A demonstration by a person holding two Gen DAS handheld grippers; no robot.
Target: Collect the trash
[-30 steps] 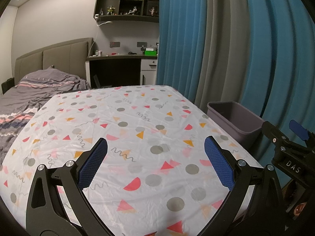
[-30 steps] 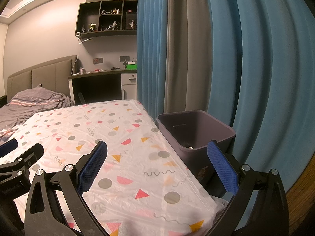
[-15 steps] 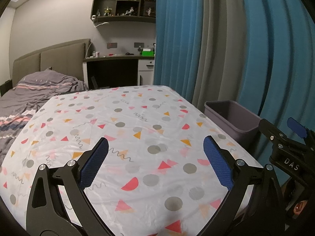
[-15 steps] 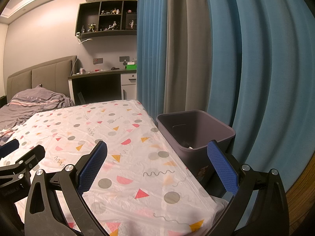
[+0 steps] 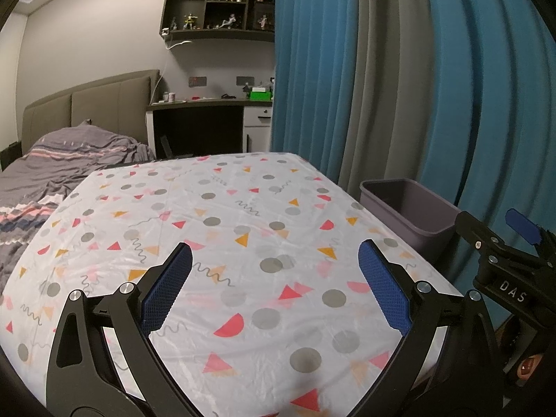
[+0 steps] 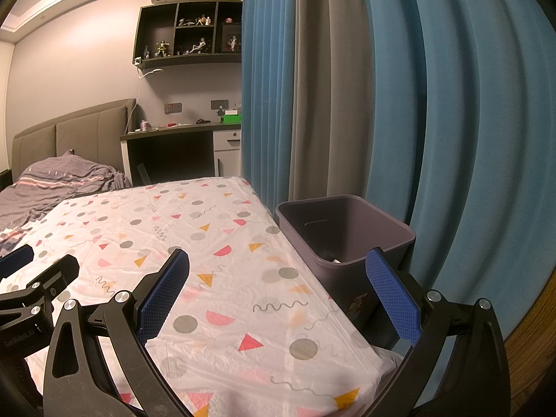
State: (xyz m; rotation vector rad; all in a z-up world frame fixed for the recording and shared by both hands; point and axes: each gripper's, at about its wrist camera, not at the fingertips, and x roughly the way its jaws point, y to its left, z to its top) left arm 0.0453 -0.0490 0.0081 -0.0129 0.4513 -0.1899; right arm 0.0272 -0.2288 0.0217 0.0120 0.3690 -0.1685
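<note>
A dark purple bin (image 6: 347, 236) stands on the floor at the table's right edge; it also shows in the left wrist view (image 5: 410, 208). A small pale scrap (image 6: 335, 261) lies inside it. My left gripper (image 5: 274, 285) is open and empty above the table's near part. My right gripper (image 6: 278, 288) is open and empty over the table's near right corner, with its right finger in front of the bin. No loose trash shows on the table.
The table wears a white cloth (image 5: 226, 215) with coloured shapes. Blue and grey curtains (image 6: 399, 104) hang right behind the bin. A bed (image 5: 52, 170) lies to the left, a desk (image 5: 208, 121) at the back wall.
The left gripper has drifted slightly, so the scene shifts a little left and down in its view. The right gripper's view is unchanged. Both stay open.
</note>
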